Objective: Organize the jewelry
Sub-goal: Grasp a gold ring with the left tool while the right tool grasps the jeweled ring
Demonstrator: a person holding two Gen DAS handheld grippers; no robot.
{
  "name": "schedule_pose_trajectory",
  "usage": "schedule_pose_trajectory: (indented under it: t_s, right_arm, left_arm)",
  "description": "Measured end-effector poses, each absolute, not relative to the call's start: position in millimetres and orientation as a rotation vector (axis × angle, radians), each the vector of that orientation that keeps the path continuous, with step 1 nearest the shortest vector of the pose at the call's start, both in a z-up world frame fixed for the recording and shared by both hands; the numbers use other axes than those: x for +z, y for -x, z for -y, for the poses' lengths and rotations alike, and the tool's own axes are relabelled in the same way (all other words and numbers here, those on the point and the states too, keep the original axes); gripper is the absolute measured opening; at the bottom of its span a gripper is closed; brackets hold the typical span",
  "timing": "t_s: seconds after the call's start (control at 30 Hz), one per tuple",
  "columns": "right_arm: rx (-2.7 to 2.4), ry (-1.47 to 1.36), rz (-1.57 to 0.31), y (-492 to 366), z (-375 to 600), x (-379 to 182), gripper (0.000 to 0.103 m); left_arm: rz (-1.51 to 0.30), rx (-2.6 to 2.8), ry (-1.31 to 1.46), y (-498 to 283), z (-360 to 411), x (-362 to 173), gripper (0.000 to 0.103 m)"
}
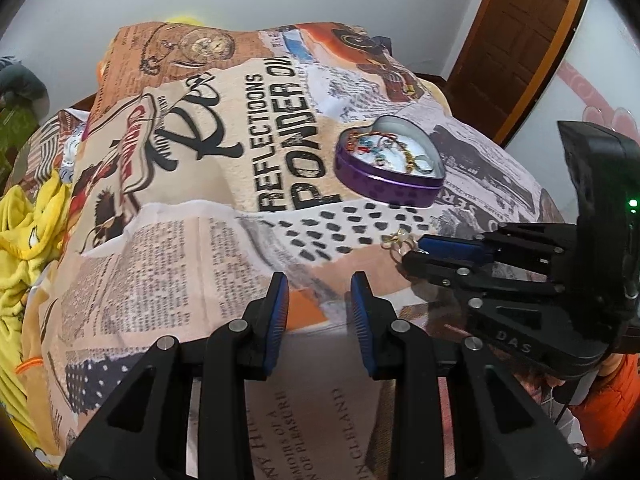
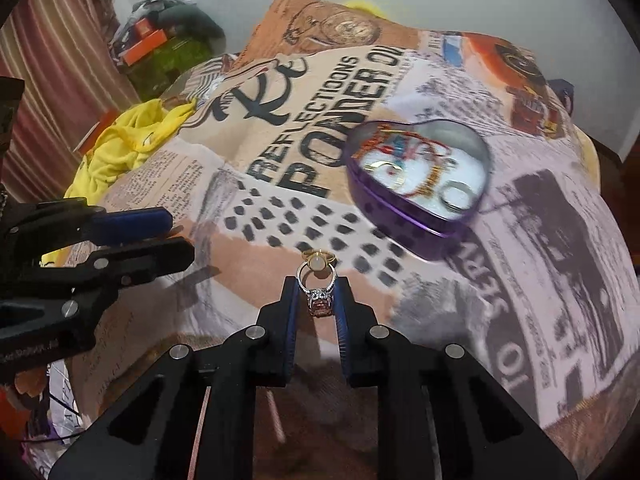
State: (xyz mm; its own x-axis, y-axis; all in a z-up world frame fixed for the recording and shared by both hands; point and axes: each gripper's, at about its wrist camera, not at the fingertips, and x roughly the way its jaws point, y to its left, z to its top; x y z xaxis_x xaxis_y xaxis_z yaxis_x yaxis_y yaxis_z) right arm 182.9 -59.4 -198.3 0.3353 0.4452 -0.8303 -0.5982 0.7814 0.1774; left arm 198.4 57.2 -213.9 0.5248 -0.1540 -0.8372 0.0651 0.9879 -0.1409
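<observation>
A purple heart-shaped tin [image 1: 390, 184] lies open on the printed blanket and holds several pieces of jewelry; it also shows in the right wrist view [image 2: 404, 216]. My right gripper [image 2: 316, 292] is shut on a silver ring with a pink stone [image 2: 319, 300], just short of the tin. A gold ring with a pale stone [image 2: 318, 258] sits right beyond it. In the left wrist view the right gripper [image 1: 412, 250] shows at the right with the rings [image 1: 398, 242] at its tips. My left gripper [image 1: 320, 286] is open and empty above the blanket.
The printed blanket [image 1: 200, 200] covers a raised surface. Yellow cloth [image 1: 28, 216] lies at the left, also in the right wrist view [image 2: 128, 140]. A wooden door [image 1: 516, 40] stands at the back right. Clutter [image 2: 160, 52] sits at the back left.
</observation>
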Motion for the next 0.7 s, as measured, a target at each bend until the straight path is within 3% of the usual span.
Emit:
schedule_pose_trajectory:
  t_s: [0.1, 0.53, 0.6, 0.7]
  right_arm:
    - [0.679, 0.147, -1.019, -182, 73, -194, 0.01]
    - [0.626, 0.112, -0.988, -183, 108, -188, 0.01]
    - [0.649, 0.104, -1.006, -185, 107, -189, 0.011]
    - [0.656, 0.116, -1.012, -186, 101, -192, 0.025]
  left_arm:
    - [-1.01, -0.149, 0.081, -203, -46, -213, 0.031]
    - [-1.03, -0.175, 0.048, -220, -17, -219, 0.031]
    - [-1.03, -0.17, 0.047, -219, -19, -219, 0.031]
    - [-1.029, -0.163, 0.054, -216, -23, -219, 0.031]
